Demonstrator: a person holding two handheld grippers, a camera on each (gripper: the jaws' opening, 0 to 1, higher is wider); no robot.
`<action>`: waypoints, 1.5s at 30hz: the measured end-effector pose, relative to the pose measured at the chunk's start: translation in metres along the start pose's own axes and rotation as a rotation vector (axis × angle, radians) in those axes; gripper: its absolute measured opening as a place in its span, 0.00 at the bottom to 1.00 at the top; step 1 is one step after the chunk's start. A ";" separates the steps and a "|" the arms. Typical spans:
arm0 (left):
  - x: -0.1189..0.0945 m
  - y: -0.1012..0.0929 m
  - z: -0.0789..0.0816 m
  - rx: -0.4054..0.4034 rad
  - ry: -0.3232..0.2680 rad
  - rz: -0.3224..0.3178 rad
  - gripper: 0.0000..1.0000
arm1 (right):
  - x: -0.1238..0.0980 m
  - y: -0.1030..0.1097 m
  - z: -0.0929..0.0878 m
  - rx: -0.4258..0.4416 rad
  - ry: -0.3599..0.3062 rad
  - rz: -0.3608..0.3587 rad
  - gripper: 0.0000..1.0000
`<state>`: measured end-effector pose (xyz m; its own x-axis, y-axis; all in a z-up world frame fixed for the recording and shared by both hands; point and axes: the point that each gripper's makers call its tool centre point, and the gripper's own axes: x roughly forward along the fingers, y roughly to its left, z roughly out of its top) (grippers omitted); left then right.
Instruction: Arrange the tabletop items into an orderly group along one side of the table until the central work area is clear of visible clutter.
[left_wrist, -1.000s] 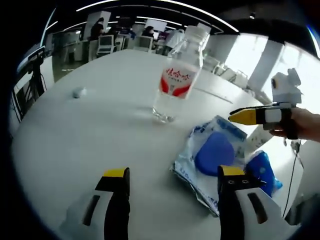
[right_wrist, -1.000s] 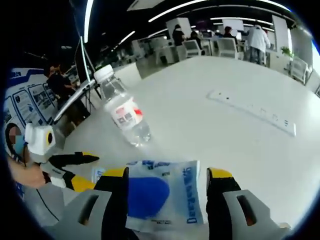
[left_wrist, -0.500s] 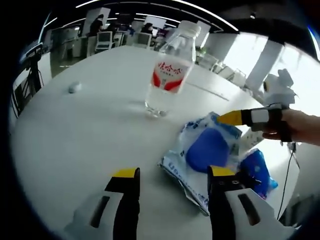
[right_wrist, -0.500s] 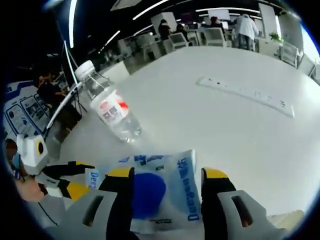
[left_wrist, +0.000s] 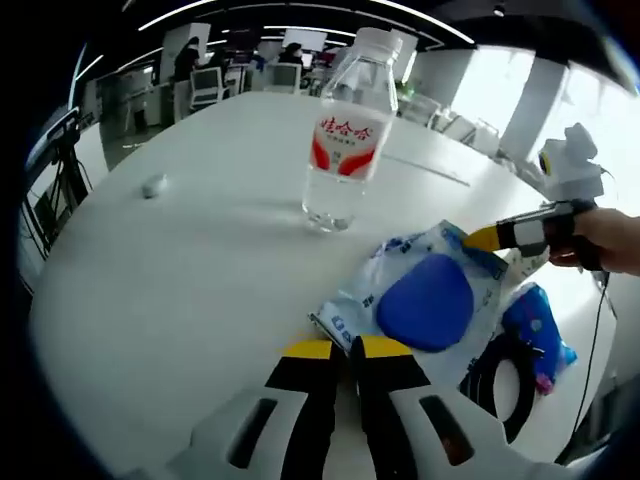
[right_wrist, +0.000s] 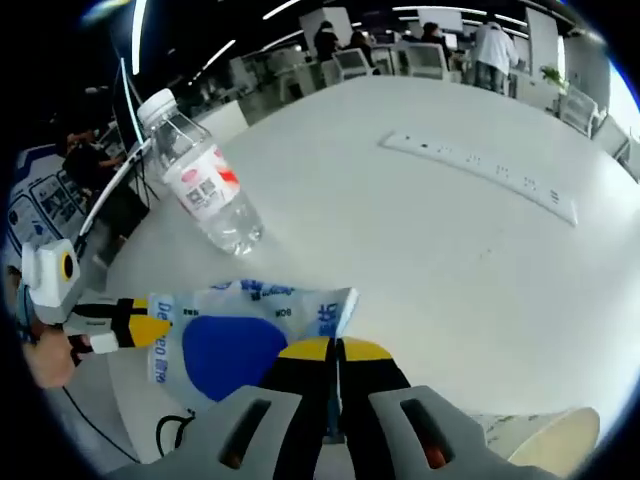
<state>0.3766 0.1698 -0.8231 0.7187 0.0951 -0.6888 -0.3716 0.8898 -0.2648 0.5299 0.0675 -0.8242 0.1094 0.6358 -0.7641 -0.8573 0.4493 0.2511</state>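
Left hand-held gripper (left_wrist: 347, 352) jaws closed, right hand-held gripper (right_wrist: 335, 352) closed, seemingly on packet (right_wrist: 235, 335) edge

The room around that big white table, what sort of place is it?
Probably an open-plan office or lab. Past the white table stand office chairs and desks with people at them, under long ceiling light strips. A power strip lies on the table.
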 end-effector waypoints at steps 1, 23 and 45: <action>0.000 0.000 0.002 -0.002 -0.003 -0.001 0.00 | -0.001 0.000 0.000 0.004 0.002 -0.001 0.00; -0.009 -0.004 0.049 0.049 -0.069 -0.037 0.00 | -0.041 0.009 0.012 0.080 -0.108 -0.005 0.00; -0.029 0.038 0.043 0.146 0.026 -0.009 0.00 | -0.039 0.070 -0.003 0.178 -0.114 0.073 0.00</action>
<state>0.3667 0.2198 -0.7840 0.7055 0.0774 -0.7044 -0.2745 0.9463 -0.1709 0.4642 0.0718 -0.7786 0.1151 0.7331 -0.6704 -0.7642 0.4965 0.4118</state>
